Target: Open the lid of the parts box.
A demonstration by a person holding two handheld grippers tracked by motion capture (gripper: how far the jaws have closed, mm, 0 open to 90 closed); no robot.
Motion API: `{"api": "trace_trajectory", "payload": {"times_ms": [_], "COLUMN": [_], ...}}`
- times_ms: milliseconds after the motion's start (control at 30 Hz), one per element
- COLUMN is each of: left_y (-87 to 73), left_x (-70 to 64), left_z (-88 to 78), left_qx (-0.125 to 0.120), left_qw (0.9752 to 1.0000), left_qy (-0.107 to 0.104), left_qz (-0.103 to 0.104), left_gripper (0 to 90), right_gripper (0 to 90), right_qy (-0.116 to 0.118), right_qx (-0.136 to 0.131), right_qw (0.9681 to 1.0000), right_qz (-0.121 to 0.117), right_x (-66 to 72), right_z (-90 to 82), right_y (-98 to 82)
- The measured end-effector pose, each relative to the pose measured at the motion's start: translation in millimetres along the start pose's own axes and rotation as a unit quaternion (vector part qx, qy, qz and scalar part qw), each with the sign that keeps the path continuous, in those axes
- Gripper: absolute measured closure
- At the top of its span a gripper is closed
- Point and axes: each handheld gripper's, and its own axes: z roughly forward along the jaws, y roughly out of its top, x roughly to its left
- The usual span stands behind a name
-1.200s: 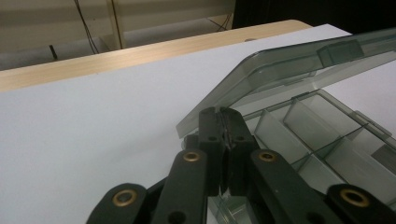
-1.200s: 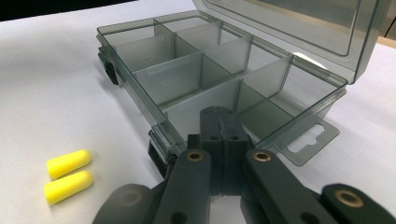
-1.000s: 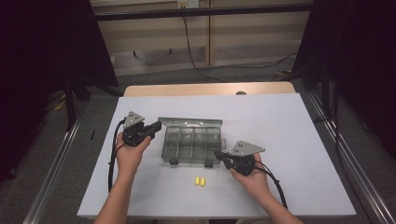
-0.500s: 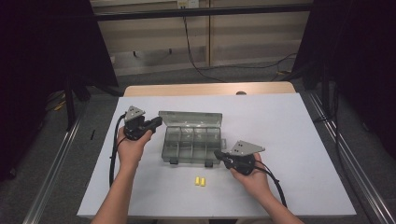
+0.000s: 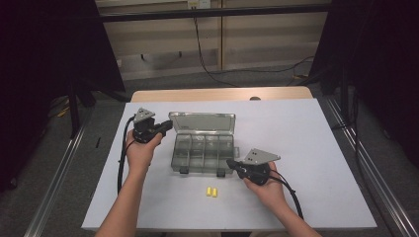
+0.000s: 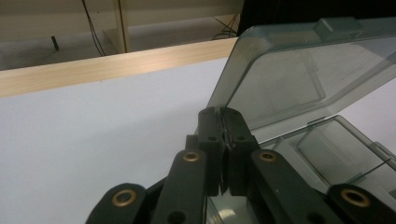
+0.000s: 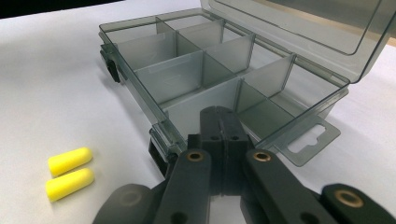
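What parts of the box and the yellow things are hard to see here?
- Organizer box: near front edge hidden behind the right gripper in the right gripper view.
- Lid: cut off by the frame's right edge in the left gripper view.
- Earplugs: too small in the high view to show shape.

Left claw [image 5: 168,126] closed, right claw [image 5: 230,163] closed, both hand-held

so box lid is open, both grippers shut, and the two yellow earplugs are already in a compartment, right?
Not quite. The two yellow earplugs lie on the white table in front of the box, not in a compartment; the high view shows it. The rest stands: the lid is open, and the left gripper and right gripper are both shut.
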Motion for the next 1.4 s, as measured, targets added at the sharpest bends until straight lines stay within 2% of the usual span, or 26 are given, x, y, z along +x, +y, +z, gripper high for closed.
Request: {"api": "trace_trajectory", "payload": {"times_ms": [233, 1100, 1233, 1400], "left_y": [-2.1, 8.3, 10.4, 14.1], "left_x": [2.0, 5.8, 6.2, 9.8], "left_z": [8.4, 21.3, 23.7, 27.2], "left_qx": [0.004, 0.013, 0.017, 0.024], "left_qw": [0.9999, 0.9998, 0.9997, 0.9996], "left_qy": [-0.001, 0.01, 0.014, 0.008], "left_qz": [-0.013, -0.013, -0.005, -0.01], "left_gripper": [87.1, 87.8, 88.0, 88.8], "right_gripper": [90.0, 90.0, 90.0, 90.0], "right_qy": [-0.001, 0.001, 0.001, 0.001], "right_qx": [-0.001, -0.001, -0.001, 0.0], "right_qw": [1.0, 1.0, 1.0, 1.0], "right_qz": [0.001, 0.001, 0.001, 0.001], "right_x": [0.3, 0.1, 0.1, -0.2], "right_z": [0.1, 0.1, 0.1, -0.1], "right_y": [-0.2, -0.1, -0.1, 0.1]}}
